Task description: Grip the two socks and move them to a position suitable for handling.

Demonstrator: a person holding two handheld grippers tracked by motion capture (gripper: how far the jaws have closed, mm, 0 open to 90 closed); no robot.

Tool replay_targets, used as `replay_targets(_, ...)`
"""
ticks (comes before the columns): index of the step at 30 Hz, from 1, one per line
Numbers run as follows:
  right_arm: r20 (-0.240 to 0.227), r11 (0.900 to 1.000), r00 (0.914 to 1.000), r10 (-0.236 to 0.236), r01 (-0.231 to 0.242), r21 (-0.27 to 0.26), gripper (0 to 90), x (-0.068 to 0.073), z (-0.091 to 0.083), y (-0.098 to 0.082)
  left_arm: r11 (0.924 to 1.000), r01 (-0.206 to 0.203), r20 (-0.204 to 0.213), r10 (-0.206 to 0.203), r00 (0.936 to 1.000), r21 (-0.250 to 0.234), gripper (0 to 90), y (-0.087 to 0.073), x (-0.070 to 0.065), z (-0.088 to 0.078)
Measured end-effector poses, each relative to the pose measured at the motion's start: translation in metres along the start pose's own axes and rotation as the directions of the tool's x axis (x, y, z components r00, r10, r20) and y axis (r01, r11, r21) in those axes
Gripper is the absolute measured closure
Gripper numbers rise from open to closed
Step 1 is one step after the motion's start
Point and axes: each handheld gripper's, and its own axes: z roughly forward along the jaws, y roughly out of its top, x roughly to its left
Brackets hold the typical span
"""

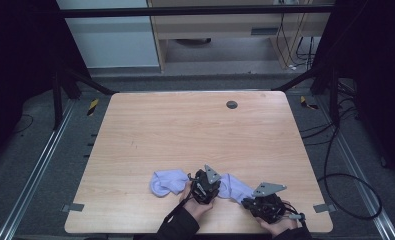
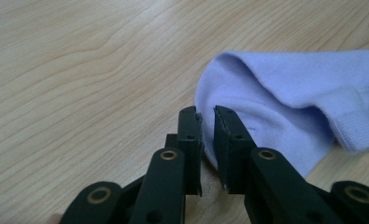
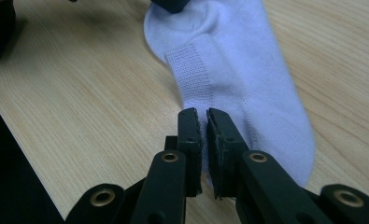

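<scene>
Lavender sock [image 1: 166, 182] cloth lies near the table's front edge, spreading to both sides of my left gripper [image 1: 205, 186]; one piece or two, I cannot tell. In the left gripper view the left gripper [image 2: 206, 122] has its jaws nearly together on the rounded edge of the sock [image 2: 289, 93]. My right gripper [image 1: 262, 204] sits at the right end of the cloth. In the right gripper view the right gripper [image 3: 202, 122] pinches the near end of the sock [image 3: 247, 70], which runs away to the other gripper [image 3: 173, 4] at the top.
The wooden table [image 1: 185, 130] has a round grey cap [image 1: 231, 104] near its far edge. Both hands rest close to the front edge. Black cables [image 1: 345, 180] lie on the floor to the right, and dark frame legs stand at the back corners.
</scene>
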Motion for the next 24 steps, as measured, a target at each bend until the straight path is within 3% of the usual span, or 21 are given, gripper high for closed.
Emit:
replay_targets(2,-0.001,1.000,1.0000,0.005,-0.005,-0.010,84.1,0.000,-0.002,0.000,1.0000,-0.003,0.001,0.003,1.0000,0.001,84.0,0.000,0.000,0.000)
replay_targets(5,-0.001,0.996,0.9994,0.035,-0.035,-0.081,84.1,-0.004,-0.011,0.003,1.0000,-0.004,0.003,0.004,1.0000,0.002,86.2,0.000,0.000,0.000)
replay_targets(6,-0.001,0.996,0.9994,0.035,-0.035,-0.081,84.1,-0.004,-0.011,0.003,1.0000,-0.004,0.003,0.004,1.0000,0.002,86.5,0.000,0.000,0.000)
replay_targets(10,0.017,0.984,0.9968,0.078,-0.074,-0.160,84.1,-0.009,-0.020,0.006,1.0000,-0.007,0.001,0.007,1.0000,0.003,87.4,0.000,-0.001,-0.001)
replay_targets(11,0.024,0.975,0.9931,0.115,-0.108,-0.191,84.0,-0.012,-0.023,0.008,1.0000,-0.007,0.001,0.007,1.0000,0.003,87.9,0.000,-0.001,-0.001)
replay_targets(12,0.024,0.975,0.9931,0.115,-0.108,-0.191,84.0,-0.012,-0.023,0.008,1.0000,-0.008,0.001,0.008,1.0000,0.003,87.9,0.000,-0.001,-0.001)
replay_targets(16,0.051,0.955,0.9804,0.190,-0.173,-0.243,84.1,-0.024,-0.025,0.012,0.9999,-0.013,0.002,0.013,0.9999,0.004,88.3,0.001,-0.001,0.000)
replay_targets(20,0.089,0.947,0.9703,0.225,-0.196,-0.254,84.1,-0.033,-0.023,0.015,0.9999,-0.014,0.007,0.014,0.9999,0.006,88.5,0.000,-0.001,0.000)
replay_targets(23,0.111,0.947,0.9655,0.236,-0.202,-0.251,83.9,-0.037,-0.021,0.016,0.9998,-0.018,0.007,0.018,0.9998,0.008,88.5,0.000,-0.001,0.000)
replay_targets(24,0.128,0.945,0.9603,0.248,-0.210,-0.252,83.7,-0.042,-0.020,0.017,0.9998,-0.017,0.009,0.017,0.9998,0.009,88.5,0.000,-0.001,0.000)
